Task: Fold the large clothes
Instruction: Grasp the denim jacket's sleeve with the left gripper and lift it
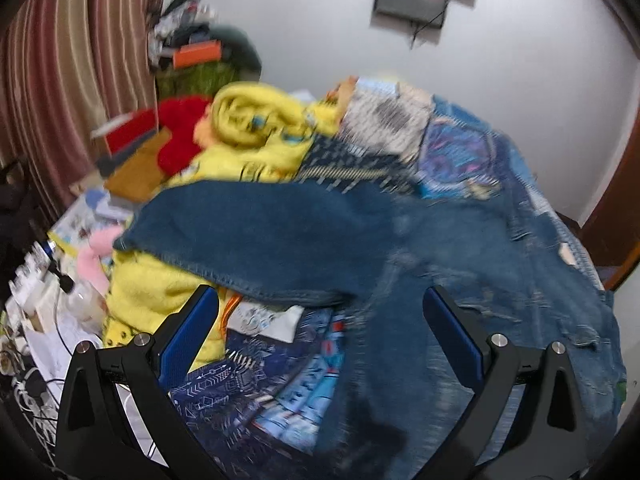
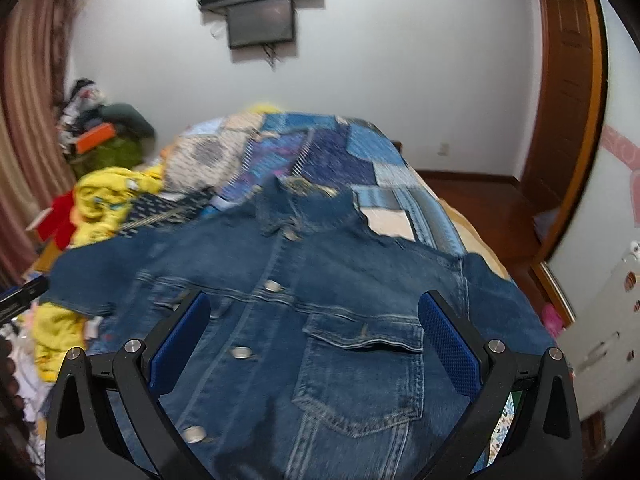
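— What are my grippers doing?
— I see my left gripper (image 1: 320, 320) and right gripper (image 2: 314, 326) both spread wide, gripping nothing.
— The jacket (image 2: 320, 300)?
— Spread front-up on the bed (image 2: 360, 152), one sleeve (image 1: 248, 236) reaching over the yellow blanket (image 1: 256, 120).

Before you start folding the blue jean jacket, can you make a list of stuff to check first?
1. Jacket front side up, buttons showing: ok.
2. Left gripper open: ok, nothing between its fingers.
3. Right gripper open: ok, it sits above the chest pocket.
4. Sleeve lying flat: not ok, it drapes over the yellow blanket.
5. Other sleeve flat: cannot tell, it runs toward the bed's edge.
6. Jacket bottom hem straight: cannot tell, it is hidden below both views.
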